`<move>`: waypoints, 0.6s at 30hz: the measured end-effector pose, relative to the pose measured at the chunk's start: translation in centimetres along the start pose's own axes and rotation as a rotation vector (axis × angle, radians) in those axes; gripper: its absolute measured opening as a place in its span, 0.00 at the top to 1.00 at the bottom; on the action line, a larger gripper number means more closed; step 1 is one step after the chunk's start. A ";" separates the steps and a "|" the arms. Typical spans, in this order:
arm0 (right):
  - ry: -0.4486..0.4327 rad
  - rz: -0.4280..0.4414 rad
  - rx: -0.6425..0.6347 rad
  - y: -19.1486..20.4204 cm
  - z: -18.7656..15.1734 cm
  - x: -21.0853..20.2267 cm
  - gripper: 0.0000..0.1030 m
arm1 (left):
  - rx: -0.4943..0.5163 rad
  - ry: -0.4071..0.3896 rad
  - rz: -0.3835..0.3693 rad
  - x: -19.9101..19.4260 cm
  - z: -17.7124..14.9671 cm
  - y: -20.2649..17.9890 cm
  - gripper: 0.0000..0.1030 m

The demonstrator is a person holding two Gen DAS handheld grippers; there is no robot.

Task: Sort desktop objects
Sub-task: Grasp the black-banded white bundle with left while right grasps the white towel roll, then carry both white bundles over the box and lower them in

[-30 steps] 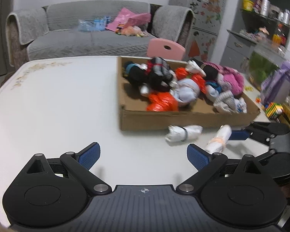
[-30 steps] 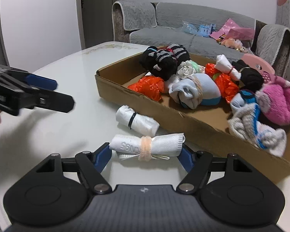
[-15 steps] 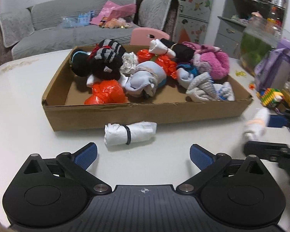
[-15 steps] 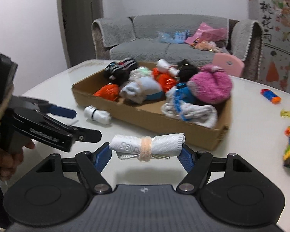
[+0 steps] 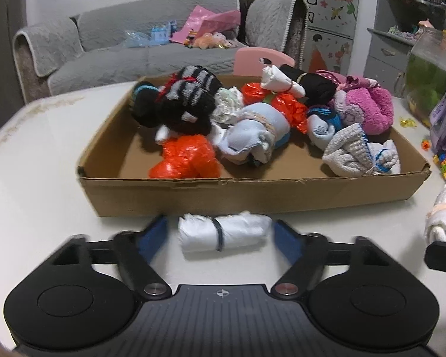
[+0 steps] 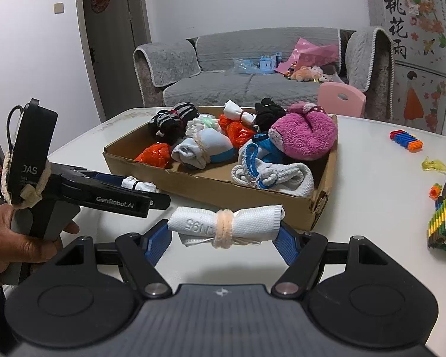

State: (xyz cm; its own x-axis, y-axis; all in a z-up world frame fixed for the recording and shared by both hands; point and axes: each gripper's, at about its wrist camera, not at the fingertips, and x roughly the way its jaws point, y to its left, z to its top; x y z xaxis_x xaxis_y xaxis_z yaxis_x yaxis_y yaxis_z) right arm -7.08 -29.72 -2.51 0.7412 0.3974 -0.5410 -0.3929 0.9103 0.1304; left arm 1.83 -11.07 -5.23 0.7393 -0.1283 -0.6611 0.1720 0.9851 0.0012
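White plastic-bag roll (black band around it) lies between closing left gripper; right gripper clamps banded towel roll.

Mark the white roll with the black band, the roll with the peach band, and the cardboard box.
White roll with black band (image 5: pixel 223 234), left wrist view, on the band.
Roll with peach band (image 6: pixel 224 222), right wrist view, on the band.
Cardboard box (image 5: pixel 252 196), left wrist view, front wall.

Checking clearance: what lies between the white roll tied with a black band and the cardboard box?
Only bare table, in the left wrist view, separates the white roll from the cardboard box.
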 end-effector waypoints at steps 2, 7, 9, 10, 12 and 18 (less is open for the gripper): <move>0.000 0.003 0.003 0.0 -0.1 0.0 0.32 | -0.012 -0.002 -0.014 -0.3 0.0 0.4 0.42; 0.002 0.001 0.003 0.3 -0.3 0.1 0.32 | -0.014 0.002 -0.038 -0.8 -0.3 0.9 0.43; 0.001 0.002 0.004 0.5 -0.3 0.1 0.32 | -0.023 0.001 -0.044 -1.1 -0.5 1.1 0.44; 0.002 0.001 0.003 0.6 -0.4 0.1 0.32 | -0.026 0.000 -0.047 -1.2 -0.6 1.1 0.44; 0.006 0.002 0.004 0.7 -0.4 0.1 0.32 | -0.029 -0.002 -0.050 -1.6 -0.8 1.3 0.45; 0.011 0.002 -0.001 1.0 -0.5 0.2 0.32 | -0.056 -0.002 -0.058 -2.5 -1.5 2.3 0.45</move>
State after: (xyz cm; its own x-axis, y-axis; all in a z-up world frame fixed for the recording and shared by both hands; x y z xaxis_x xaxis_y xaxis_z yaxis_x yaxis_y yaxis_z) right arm -7.64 -28.79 -2.90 0.7346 0.3976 -0.5497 -0.3948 0.9095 0.1303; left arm -0.63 -8.33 -4.66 0.7306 -0.1856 -0.6571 0.1781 0.9808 -0.0791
